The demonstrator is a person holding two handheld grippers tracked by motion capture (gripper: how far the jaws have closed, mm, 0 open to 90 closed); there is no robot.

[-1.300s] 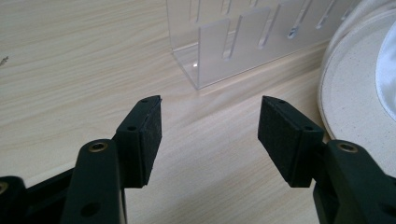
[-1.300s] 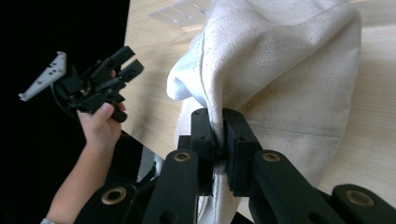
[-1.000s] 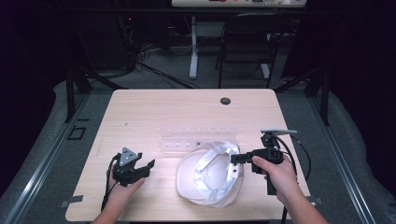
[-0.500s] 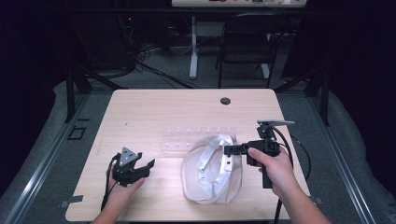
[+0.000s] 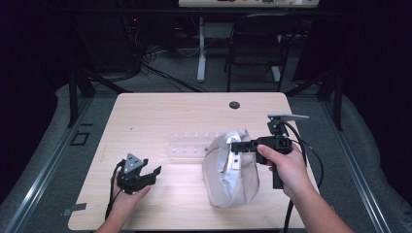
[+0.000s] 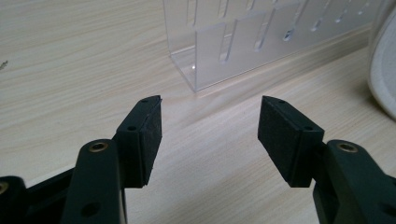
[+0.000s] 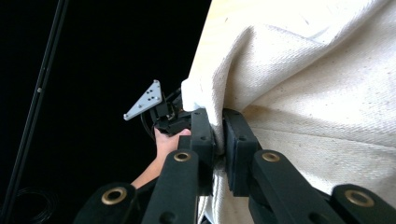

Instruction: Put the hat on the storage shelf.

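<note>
cloth bag (image 5: 228, 170) on table (image 5: 160, 111), right of left gripper (image 5: 145, 174); clear rack (image 5: 187, 145) behind, between them.

A pale wood-grain counter (image 5: 160, 116) with rounded corners stands on a grey floor (image 5: 53, 145). Near the middle of its far edge sits a small dark round hole or cap (image 5: 234, 105). A clear plastic rack (image 5: 187, 145) with a row of slots lies on the counter around its centre. Just to the right of the rack, a white cloth bag (image 5: 228, 182) rests its lower end on the counter, while its upper part is raised off the surface. Toward the near left corner, the left hand-held gripper (image 5: 150, 173) sits low at the counter, well apart from the rack and bag. A strip of tape (image 5: 73, 209) lies on the floor by that corner.
</note>
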